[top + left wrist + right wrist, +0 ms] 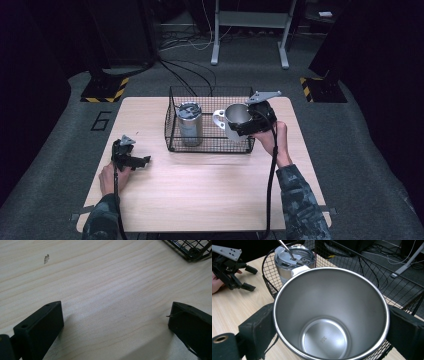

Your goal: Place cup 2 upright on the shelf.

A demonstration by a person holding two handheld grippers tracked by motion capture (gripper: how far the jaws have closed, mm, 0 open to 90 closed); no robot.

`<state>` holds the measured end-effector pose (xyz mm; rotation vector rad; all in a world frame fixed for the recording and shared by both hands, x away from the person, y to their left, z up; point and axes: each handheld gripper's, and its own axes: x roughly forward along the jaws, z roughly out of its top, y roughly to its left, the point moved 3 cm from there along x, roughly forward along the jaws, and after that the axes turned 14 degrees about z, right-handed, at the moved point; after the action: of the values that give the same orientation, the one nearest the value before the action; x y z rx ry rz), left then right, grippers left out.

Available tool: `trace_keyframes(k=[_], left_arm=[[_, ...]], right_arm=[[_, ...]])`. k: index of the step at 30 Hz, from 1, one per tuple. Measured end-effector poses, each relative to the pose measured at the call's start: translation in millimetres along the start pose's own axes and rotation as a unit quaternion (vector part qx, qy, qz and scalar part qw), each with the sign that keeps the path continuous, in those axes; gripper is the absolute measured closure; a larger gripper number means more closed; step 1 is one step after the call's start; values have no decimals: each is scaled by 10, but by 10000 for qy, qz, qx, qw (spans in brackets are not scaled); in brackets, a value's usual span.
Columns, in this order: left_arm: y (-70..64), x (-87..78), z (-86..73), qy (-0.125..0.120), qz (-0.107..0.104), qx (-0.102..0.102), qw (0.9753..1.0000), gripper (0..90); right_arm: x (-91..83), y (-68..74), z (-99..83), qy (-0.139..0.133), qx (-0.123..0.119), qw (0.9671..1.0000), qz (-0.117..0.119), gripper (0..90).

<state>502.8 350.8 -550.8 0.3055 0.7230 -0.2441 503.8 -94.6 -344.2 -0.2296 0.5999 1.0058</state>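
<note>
Near the left edge of the table, toward the near corner, the left gripper rests low on the wood in the person's left hand. Its jaws stand wide apart with nothing between them; in the left gripper view only bare wood grain lies between the two black jaws of the left gripper, and a corner of the basket shows at the top right. A small dark mark sits on the wood farther off.

At the middle of the far edge stands the wire basket. In its left part a lidded steel tumbler stands upright, with a straw through its lid.

Over the right part of the basket, the right gripper holds a steel mug by its body, jaws clamped on either side. The mug is tilted, its open mouth toward the camera and its white handle pointing left toward the tumbler. In the right gripper view the mug sits between the two black jaws of the right gripper, its empty inside showing, the handle at the far rim, the tumbler just beyond it. The right hand grips from the right edge side. Whether the mug touches the basket floor cannot be told.
</note>
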Motion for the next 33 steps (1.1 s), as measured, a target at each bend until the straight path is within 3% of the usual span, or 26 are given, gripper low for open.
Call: trace_keyframes(k=[22,33], left_arm=[[-1,0,0,3,-8,-8,10000,0],[-1,1,0,3,-8,-10,10000,0]], right_arm=[[226,-193,139,8,12,9999,-129,63],[431,-330,92,82,265,9993,-242,63]])
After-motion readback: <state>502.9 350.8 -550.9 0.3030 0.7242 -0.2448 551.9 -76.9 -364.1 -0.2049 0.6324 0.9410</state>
